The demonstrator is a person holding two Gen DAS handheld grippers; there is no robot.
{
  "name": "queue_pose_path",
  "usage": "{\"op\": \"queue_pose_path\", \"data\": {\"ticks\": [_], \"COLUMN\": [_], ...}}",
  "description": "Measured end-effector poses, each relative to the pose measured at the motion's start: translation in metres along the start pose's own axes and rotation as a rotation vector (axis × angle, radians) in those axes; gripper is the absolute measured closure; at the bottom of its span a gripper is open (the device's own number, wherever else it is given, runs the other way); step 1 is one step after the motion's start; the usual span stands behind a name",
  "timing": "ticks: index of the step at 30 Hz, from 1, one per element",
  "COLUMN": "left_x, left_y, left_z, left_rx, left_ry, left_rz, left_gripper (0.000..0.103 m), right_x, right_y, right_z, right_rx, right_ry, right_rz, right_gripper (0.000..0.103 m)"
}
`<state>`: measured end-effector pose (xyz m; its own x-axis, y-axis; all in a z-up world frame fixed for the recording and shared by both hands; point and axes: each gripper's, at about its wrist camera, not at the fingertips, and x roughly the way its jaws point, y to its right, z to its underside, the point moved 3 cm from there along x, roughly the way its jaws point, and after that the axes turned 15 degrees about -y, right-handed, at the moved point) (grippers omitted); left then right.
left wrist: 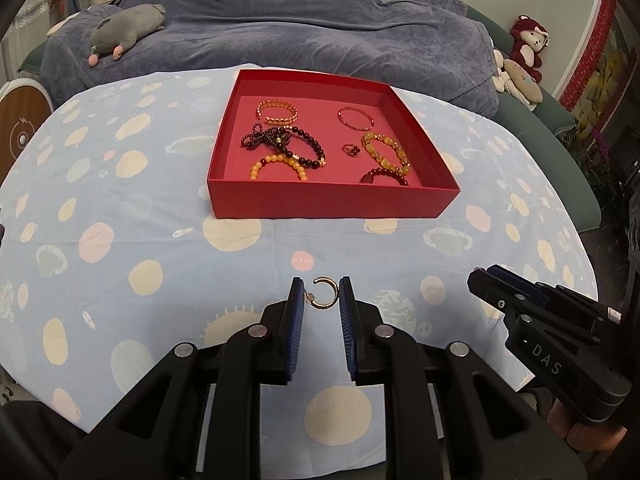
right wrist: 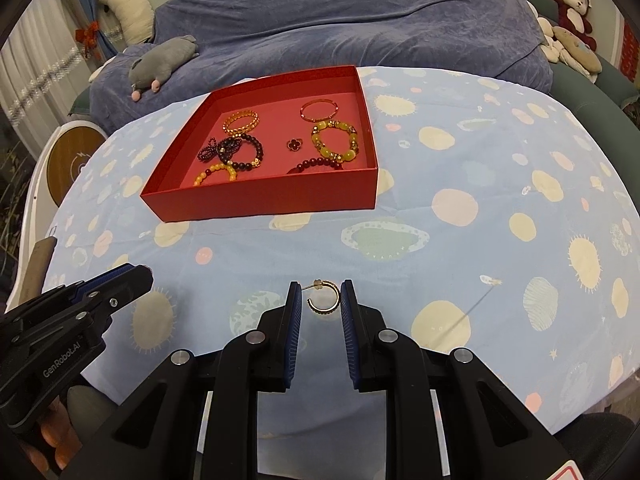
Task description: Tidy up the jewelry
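now, left wrist view: our left gripper [left wrist: 322,294] pinches a hoop earring [left wrist: 326,295] over the spotted cloth [left wrist: 160,240], short of the red box [left wrist: 332,200]. we judge it must next go to bare box floor. right wrist view: only here do we see the right gripper [right wrist: 320,296] likewise grasping a second hoop earring [right wrist: 325,299].

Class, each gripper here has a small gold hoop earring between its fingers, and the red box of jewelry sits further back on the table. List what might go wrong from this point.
1. The left gripper and right gripper each seem to pinch only the rim of a thin open hoop earring; either could slip or twist out.
2. A dropped earring may be hard to spot on the patterned tablecloth.
3. The red box is crowded with bracelets; the earring post could snag them.
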<state>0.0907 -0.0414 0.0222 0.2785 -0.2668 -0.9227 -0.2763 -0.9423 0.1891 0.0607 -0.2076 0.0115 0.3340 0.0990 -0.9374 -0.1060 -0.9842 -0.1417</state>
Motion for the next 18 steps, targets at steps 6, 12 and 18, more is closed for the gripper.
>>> {"op": "queue_pose_path", "data": {"ticks": [6, 12, 18], "left_x": [-0.005, -0.006, -0.001], "left_y": [0.002, 0.004, -0.001], "left_z": [-0.027, -0.056, -0.08], "left_rx": [0.012, 0.016, 0.006], "left_ry": [0.034, 0.064, 0.079], "left_rz": [-0.005, -0.002, -0.005], "left_gripper": [0.085, 0.085, 0.085], "right_x": [-0.006, -0.008, -0.001], "right_y": [-0.005, -0.01, -0.011], "right_z": [-0.023, -0.05, -0.073], "right_rx": [-0.019, -0.036, -0.046], "right_ry": [0.027, 0.057, 0.065], "right_rz": [-0.008, -0.012, -0.015], "right_gripper": [0.084, 0.084, 0.084]}}
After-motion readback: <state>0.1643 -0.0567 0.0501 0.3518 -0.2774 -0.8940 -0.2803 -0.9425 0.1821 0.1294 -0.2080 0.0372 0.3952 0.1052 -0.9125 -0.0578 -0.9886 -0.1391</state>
